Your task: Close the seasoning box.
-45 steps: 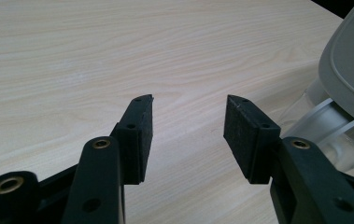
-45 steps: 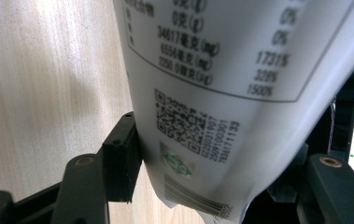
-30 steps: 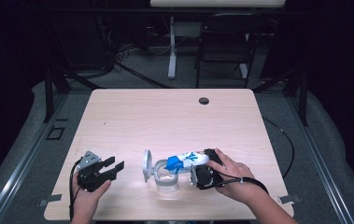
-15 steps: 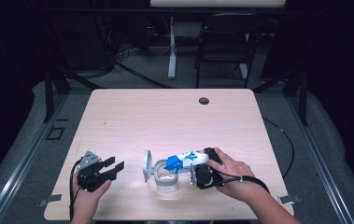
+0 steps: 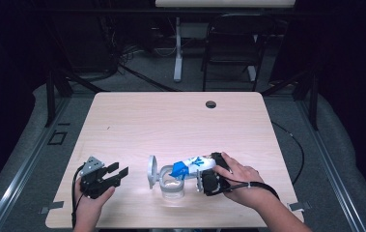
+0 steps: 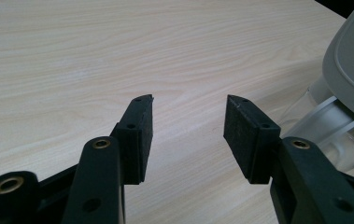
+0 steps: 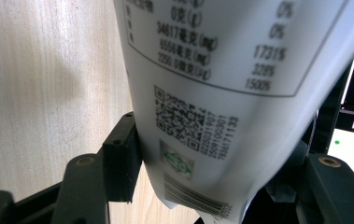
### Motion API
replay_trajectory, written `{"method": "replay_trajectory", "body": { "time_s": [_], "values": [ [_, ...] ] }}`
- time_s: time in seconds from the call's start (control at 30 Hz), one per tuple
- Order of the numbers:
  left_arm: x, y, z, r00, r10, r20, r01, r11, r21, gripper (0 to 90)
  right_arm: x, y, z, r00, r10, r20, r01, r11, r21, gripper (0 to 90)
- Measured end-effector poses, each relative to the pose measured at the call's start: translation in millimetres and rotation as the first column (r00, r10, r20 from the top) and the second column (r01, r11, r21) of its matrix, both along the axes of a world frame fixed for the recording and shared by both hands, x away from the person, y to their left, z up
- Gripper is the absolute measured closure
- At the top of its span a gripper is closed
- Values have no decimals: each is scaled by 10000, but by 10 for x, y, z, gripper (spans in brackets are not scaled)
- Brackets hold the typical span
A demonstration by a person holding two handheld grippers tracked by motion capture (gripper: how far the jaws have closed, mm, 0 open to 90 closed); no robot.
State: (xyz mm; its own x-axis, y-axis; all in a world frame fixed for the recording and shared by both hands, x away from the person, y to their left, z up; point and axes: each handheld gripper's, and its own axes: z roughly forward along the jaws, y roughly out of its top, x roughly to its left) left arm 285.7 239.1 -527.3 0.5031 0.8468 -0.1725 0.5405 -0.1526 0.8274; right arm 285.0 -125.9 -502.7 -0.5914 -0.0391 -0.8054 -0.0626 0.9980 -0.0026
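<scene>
We've got the white-and-blue pouch pinched between the right gripper jaws, tipped over the clear jar with its flip lid open. Pouring looks underway; the jar's maybe partly filled. Left gripper jaws are spread, empty, jar beside them.

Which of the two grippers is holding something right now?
The right gripper: it clamps a white and blue packet tipped over the clear jar. The left gripper is open, empty.
</scene>
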Motion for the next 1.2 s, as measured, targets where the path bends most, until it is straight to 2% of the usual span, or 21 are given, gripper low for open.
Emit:
{"method": "replay_trajectory", "body": {
  "time_s": [0.17,0.2,0.43,0.5,0.63,0.67,0.73,0.87,0.93,1.0,1.2],
  "values": [
    [0,0,1,10000,-1,-3,1,10000,0,524,-4,6,-2,10000,38,68,-38,10000,-83,399],
    [0,-1,0,10000,0,4,0,10000,3,524,-11,13,9,9999,-15,122,18,9997,-257,399],
    [1,4,0,10000,10,-1,-10,10000,17,524,-9,10,0,9999,68,126,-66,9999,-146,399],
    [0,6,0,10000,32,4,-32,10000,-8,524,-11,21,13,9996,150,251,-141,9993,-347,399],
    [0,8,0,10000,49,-8,-49,10000,15,524,-12,29,10,9993,211,311,-201,9993,-313,399],
    [0,8,0,10000,48,-11,-48,10000,26,524,-21,38,27,9991,166,381,-147,9986,-510,399],
    [1,8,-2,10000,57,-12,-57,10000,17,524,-18,39,17,9989,292,358,-279,9990,-356,399],
    [2,11,-2,10000,63,-10,-63,10000,23,524,-28,63,22,9980,441,451,-418,9979,-497,400],
    [2,12,-2,10000,65,-25,-65,10000,28,524,-28,66,14,9979,481,430,-464,9981,-402,400],
    [2,12,-2,10000,60,-24,-60,10000,36,524,-34,80,30,9975,505,503,-474,9970,-619,400],
    [2,14,-2,10000,58,-20,-58,10000,29,524,-34,89,27,9969,612,497,-586,9968,-537,400]
  ]
}}
